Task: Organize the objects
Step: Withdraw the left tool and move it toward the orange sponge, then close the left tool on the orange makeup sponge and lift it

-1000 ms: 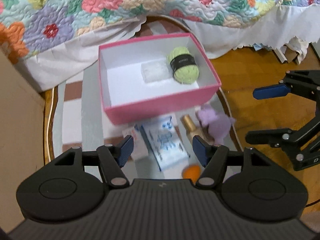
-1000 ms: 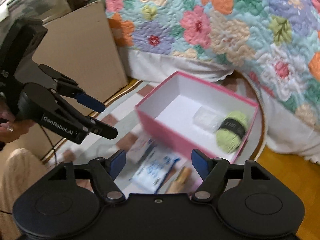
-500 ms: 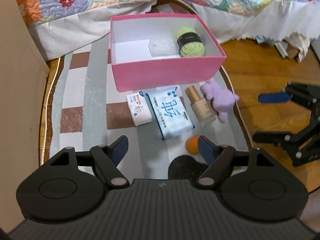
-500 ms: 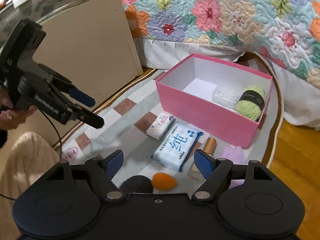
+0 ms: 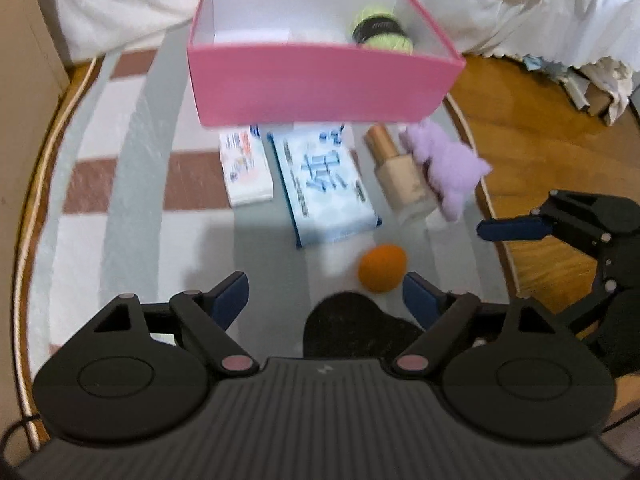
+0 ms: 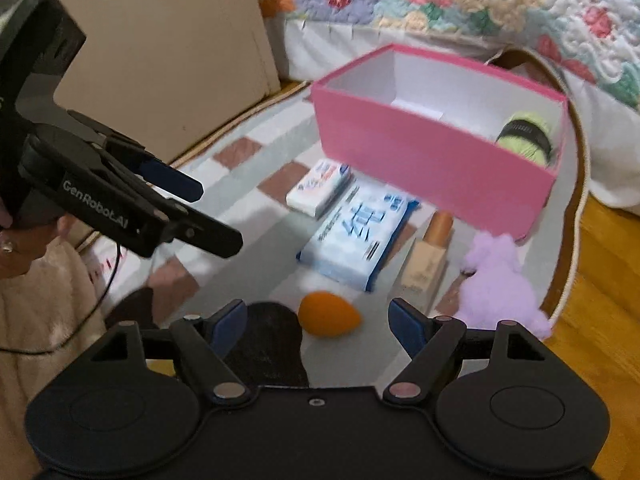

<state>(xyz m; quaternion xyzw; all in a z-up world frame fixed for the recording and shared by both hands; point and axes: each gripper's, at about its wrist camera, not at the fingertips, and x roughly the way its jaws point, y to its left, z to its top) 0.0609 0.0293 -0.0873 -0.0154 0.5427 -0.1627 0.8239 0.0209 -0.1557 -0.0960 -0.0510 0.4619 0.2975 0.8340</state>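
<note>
Both claws [image 5: 324, 294] lower; hand [image 6: 16, 240] right-view only.

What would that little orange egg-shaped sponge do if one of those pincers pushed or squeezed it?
The orange sponge looks rounded with one tapered end, so a nudge would probably send it rolling in a curve across the smooth table. It seems soft and matte, so it would likely squash between the pads rather than slip. It is probably very light for its size.

pink box [image 5: 320, 88] x1 | yarn [image 5: 382, 32] x1 | tissue pks [image 5: 246, 168] x2 | bottle [image 5: 396, 172] x1 | sponge [image 5: 382, 267] x1 | plush [image 5: 448, 168] x1 | blk pad [image 5: 352, 328] x1
</note>
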